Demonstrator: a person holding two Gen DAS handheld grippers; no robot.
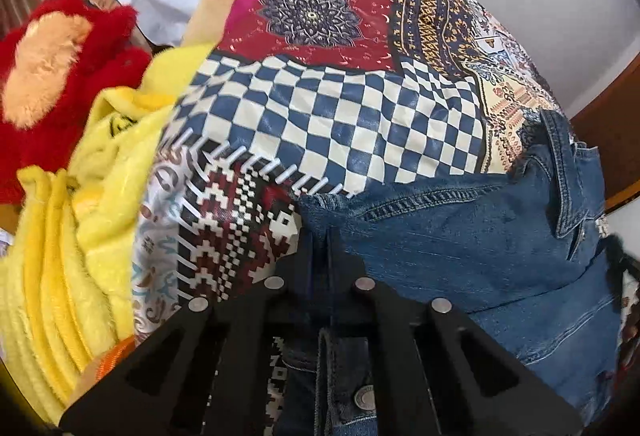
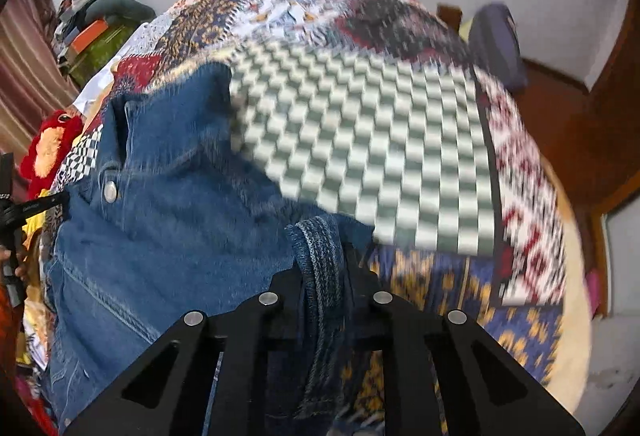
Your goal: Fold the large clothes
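Both tools are busy with the denim jacket (image 1: 460, 236), which is spread over a loud patchwork blanket (image 1: 320, 107) on what looks like a bed: the left tool (image 1: 320, 268) is pinching a fold of denim near a metal button, and the right tool (image 2: 320, 268) is clamped on a thick seamed denim edge. Off around 9 o'clock in the left view there's a heap of yellow fleece (image 1: 80, 236), with a red plush toy (image 1: 60, 67) up around 10, and the right view is pretty smeared.
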